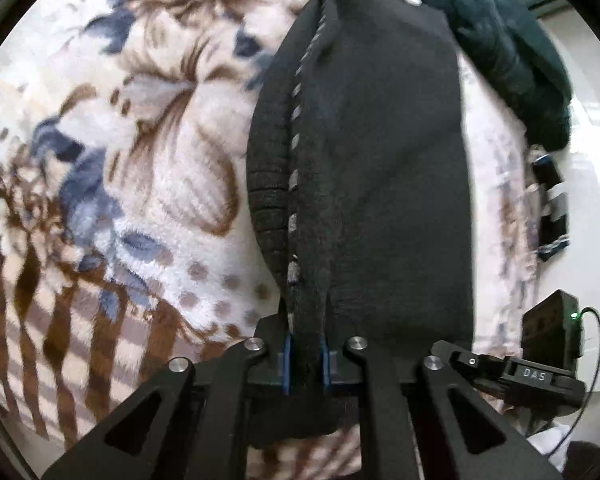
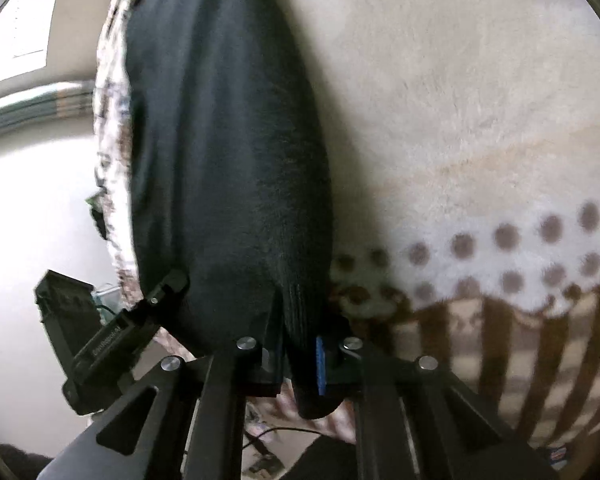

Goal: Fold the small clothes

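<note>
Both claws are clamped nearly closed: left gripper (image 1: 306, 360) and right gripper (image 2: 300, 360) each pinch the black garment (image 1: 380, 160), stretched toward twelve o'clock over the fleece blanket (image 1: 140, 160). Mid-fold, I judge; next, lay it over evenly.

A home: plush patterned blanket (image 1: 148, 184) spread over a bed.
</note>
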A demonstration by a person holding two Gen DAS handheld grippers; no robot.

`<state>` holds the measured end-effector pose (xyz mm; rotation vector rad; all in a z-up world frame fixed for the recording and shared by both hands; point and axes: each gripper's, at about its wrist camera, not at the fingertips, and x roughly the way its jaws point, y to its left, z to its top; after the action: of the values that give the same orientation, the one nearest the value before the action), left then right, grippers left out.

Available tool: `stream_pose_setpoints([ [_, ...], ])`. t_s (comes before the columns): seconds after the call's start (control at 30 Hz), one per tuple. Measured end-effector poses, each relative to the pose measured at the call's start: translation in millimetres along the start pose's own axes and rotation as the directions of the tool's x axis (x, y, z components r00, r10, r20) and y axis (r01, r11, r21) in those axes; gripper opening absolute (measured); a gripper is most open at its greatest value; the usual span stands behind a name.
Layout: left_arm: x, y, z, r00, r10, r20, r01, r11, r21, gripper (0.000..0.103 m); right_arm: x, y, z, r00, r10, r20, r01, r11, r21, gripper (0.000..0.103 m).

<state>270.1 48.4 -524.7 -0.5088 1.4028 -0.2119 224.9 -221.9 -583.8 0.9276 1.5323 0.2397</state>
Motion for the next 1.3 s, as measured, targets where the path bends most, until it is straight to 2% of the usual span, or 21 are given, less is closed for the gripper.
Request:
stream_pose_setpoints([
  [0.1, -33.4, -11.8, 12.4, 0.995, -0.089, 0.049, 0.089, 0.996, 0.008, 0.008, -25.3, 16.8, 0.9, 0.997, 0.064, 0.032, -0.063, 0.998, -0.017, 0.011],
  [0.2, -66.1, -27.5, 41.1, 0.978, -0.174, 0.112, 0.171, 0.985, 0.040, 0.008, -50.1, 46.9, 10.1, 0.988, 0.126, 0.089, -0.122, 0.991, -0.051, 0.011],
  [0.33, -92.0, -47.6, 99.4, 0.933, -0.309, 0.187, 0.305, 0.951, 0.052, 0.008, -87.5, 94.6, 43.9, 0.953, 0.226, 0.204, -0.209, 0.973, -0.102, 0.011],
  [0.4, -93.9, -61.6, 136.8, 0.907, -0.357, 0.224, 0.353, 0.934, 0.059, 0.008, -105.1, 123.9, 69.4, 0.924, 0.278, 0.262, -0.248, 0.959, -0.140, 0.011],
  [0.5, -85.4, -74.7, 195.9, 0.882, -0.399, 0.252, 0.394, 0.916, 0.073, 0.008, -120.6, 158.7, 109.0, 0.889, 0.309, 0.337, -0.255, 0.947, -0.195, 0.011],
  [0.6, -66.0, -86.1, 256.4, 0.876, -0.404, 0.264, 0.397, 0.914, 0.081, 0.008, -127.7, 191.7, 163.6, 0.857, 0.324, 0.401, -0.241, 0.940, -0.243, 0.011],
  [0.7, -35.4, -96.9, 323.8, 0.879, -0.396, 0.265, 0.388, 0.918, 0.086, 0.010, -129.2, 219.9, 235.2, 0.836, 0.311, 0.451, -0.203, 0.941, -0.272, 0.011],
  [0.77, 0.2, -91.6, 370.8, 0.872, -0.431, 0.233, 0.433, 0.900, 0.047, 0.017, -118.6, 229.7, 294.7, 0.831, 0.283, 0.478, -0.176, 0.950, -0.257, 0.011],
  [0.83, 29.4, -76.0, 404.7, 0.865, -0.458, 0.203, 0.478, 0.876, -0.062, 0.034, -102.7, 226.6, 362.8, 0.842, 0.272, 0.465, -0.212, 0.961, -0.179, 0.017],
  [0.87, 44.1, -59.3, 418.3, 0.836, -0.506, 0.213, 0.540, 0.828, -0.153, 0.036, -92.5, 220.8, 390.7, 0.862, 0.250, 0.441, -0.215, 0.968, -0.128, 0.020],
  [0.9, 48.7, -48.8, 423.2, 0.812, -0.533, 0.237, 0.577, 0.793, -0.194, 0.040, -87.5, 216.3, 408.6, 0.875, 0.234, 0.424, -0.216, 0.972, -0.092, 0.024],
  [0.93, 48.3, -39.5, 425.7, 0.800, -0.539, 0.265, 0.594, 0.775, -0.217, 0.049, -88.3, 212.5, 418.7, 0.878, 0.227, 0.422, -0.208, 0.974, -0.090, 0.032],
  [0.97, 45.9, -30.8, 425.6, 0.798, -0.527, 0.292, 0.593, 0.774, -0.223, 0.055, -90.9, 212.1, 420.6, 0.876, 0.227, 0.426, -0.200, 0.974, -0.110, 0.051],
  [1.0, 44.3, -27.2, 424.5, 0.804, -0.511, 0.305, 0.581, 0.785, -0.217, 0.063, -94.4, 210.6, 418.7, 0.876, 0.226, 0.426, -0.182, 0.973, -0.140, 0.065],
  [1.03, 43.0, -26.4, 423.6, 0.822, -0.481, 0.306, 0.549, 0.812, -0.199, 0.064, -97.7, 208.8, 417.4, 0.880, 0.209, 0.427, -0.151, 0.974, -0.166, 0.069],
  [1.1, 47.1, -40.1, 428.0, 0.909, -0.321, 0.265, 0.355, 0.930, -0.092, 0.064, -95.9, 199.5, 419.1, 0.895, 0.119, 0.430, -0.046, 0.983, -0.177, 0.071],
  [1.13, 53.3, -49.2, 430.5, 0.934, -0.264, 0.240, 0.280, 0.959, -0.036, 0.064, -89.1, 193.2, 424.8, 0.903, 0.069, 0.423, 0.005, 0.985, -0.172, 0.071],
  [1.17, 67.2, -64.4, 434.5, 0.966, -0.173, 0.194, 0.167, 0.985, 0.043, 0.064, -82.7, 186.5, 426.4, 0.909, 0.042, 0.415, 0.033, 0.984, -0.174, 0.071],
  [1.2, 80.2, -75.4, 438.4, 0.981, -0.117, 0.157, 0.103, 0.990, 0.096, 0.064, -74.5, 181.8, 434.1, 0.915, 0.018, 0.403, 0.057, 0.983, -0.173, 0.071],
  [1.27, 105.8, -97.1, 442.6, 0.993, -0.040, 0.108, 0.017, 0.978, 0.208, 0.063, -58.4, 175.0, 446.9, 0.928, -0.007, 0.372, 0.074, 0.984, -0.165, 0.071],
  [1.3, 109.7, -104.8, 441.5, 0.992, -0.015, 0.124, -0.017, 0.968, 0.250, 0.043, -51.2, 173.4, 451.4, 0.936, -0.009, 0.353, 0.072, 0.983, -0.166, 0.069],
])
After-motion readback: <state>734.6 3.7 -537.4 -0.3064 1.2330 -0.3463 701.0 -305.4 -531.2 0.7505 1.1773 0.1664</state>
